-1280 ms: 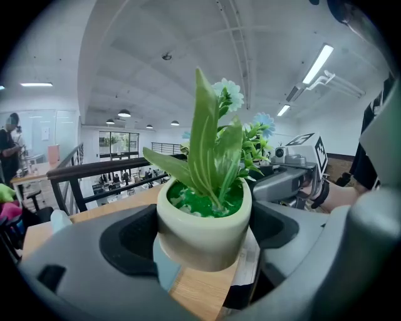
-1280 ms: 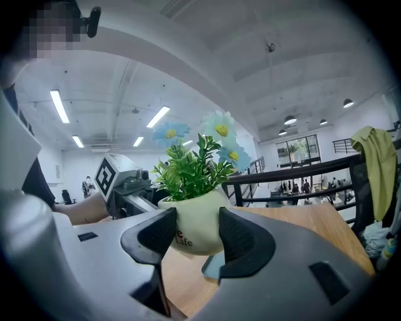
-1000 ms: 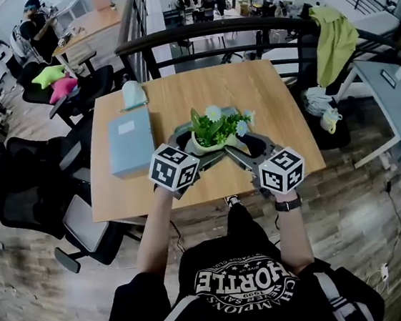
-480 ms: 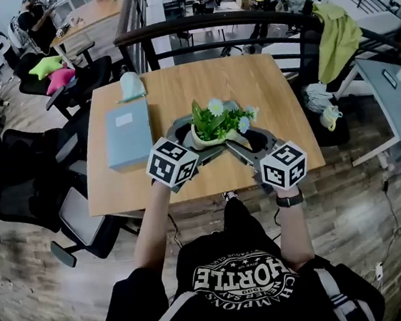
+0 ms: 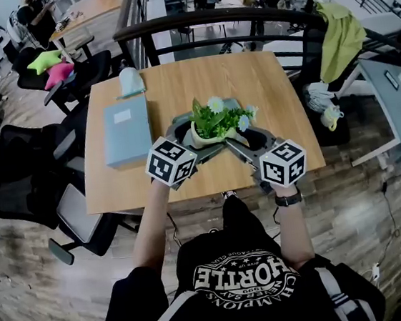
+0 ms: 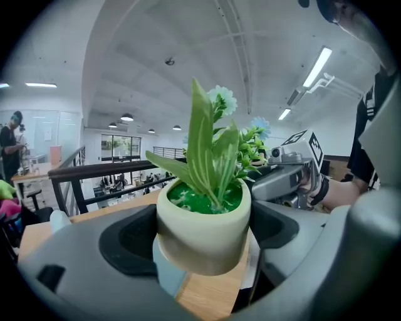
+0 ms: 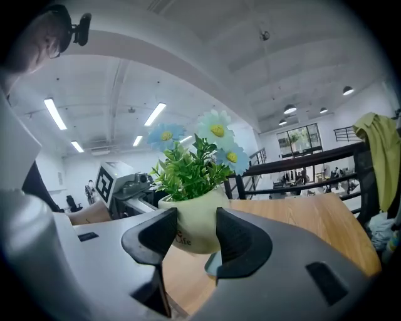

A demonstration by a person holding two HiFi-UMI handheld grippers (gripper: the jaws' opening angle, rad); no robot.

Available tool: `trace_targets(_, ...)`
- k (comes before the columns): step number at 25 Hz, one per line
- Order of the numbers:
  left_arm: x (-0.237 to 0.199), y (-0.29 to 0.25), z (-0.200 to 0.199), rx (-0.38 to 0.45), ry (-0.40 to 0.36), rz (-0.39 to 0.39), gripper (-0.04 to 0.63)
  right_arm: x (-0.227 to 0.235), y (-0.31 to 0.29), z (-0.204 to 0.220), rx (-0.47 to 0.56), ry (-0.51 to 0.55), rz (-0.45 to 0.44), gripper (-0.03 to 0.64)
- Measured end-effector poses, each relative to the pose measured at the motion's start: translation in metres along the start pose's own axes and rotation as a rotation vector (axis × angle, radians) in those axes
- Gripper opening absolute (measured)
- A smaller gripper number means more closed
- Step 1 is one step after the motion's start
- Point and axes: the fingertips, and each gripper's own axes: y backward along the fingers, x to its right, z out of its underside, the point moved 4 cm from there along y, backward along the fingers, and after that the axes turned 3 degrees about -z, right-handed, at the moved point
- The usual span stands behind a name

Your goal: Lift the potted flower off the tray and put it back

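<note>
The potted flower (image 5: 214, 126), a cream pot with green leaves and pale blue blooms, stands in the middle of the wooden table (image 5: 263, 77). My left gripper (image 5: 202, 143) reaches in from the left, and its dark pads (image 6: 128, 241) press both sides of the pot (image 6: 203, 229). A pale blue tray (image 6: 168, 276) shows just beneath the pot. My right gripper (image 5: 245, 140) comes from the right. Its jaws are closing, and the pads (image 7: 241, 241) flank the near side of the pot (image 7: 195, 222) without a clear press.
A blue book (image 5: 126, 128) lies on the table's left side, with a small teal object (image 5: 131, 81) behind it. A dark railing (image 5: 206, 22) runs along the far edge. Office chairs (image 5: 29, 175) stand to the left, and a green cloth (image 5: 337, 36) hangs at the right.
</note>
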Motion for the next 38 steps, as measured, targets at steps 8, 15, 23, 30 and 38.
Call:
trace_targets(8,-0.011,-0.017,0.012,0.001,0.003,-0.002,0.477,0.016,-0.011,0.005,-0.066,0.056,0.009,0.215)
trace_targets(15,-0.028,-0.031,0.022,-0.012,0.031,-0.014,0.477,0.033,-0.028,0.01,-0.109,0.066,0.0,0.215)
trace_targets(23,-0.053,-0.047,0.032,-0.029,0.057,-0.041,0.477,0.057,-0.053,0.012,-0.158,0.08,-0.025,0.215)
trace_targets(30,-0.08,-0.061,0.047,-0.041,0.081,-0.068,0.477,0.077,-0.081,0.018,-0.202,0.086,-0.049,0.213)
trace_targets(38,-0.111,-0.082,0.062,-0.075,0.105,-0.102,0.477,0.106,-0.114,0.025,-0.265,0.086,-0.084,0.212)
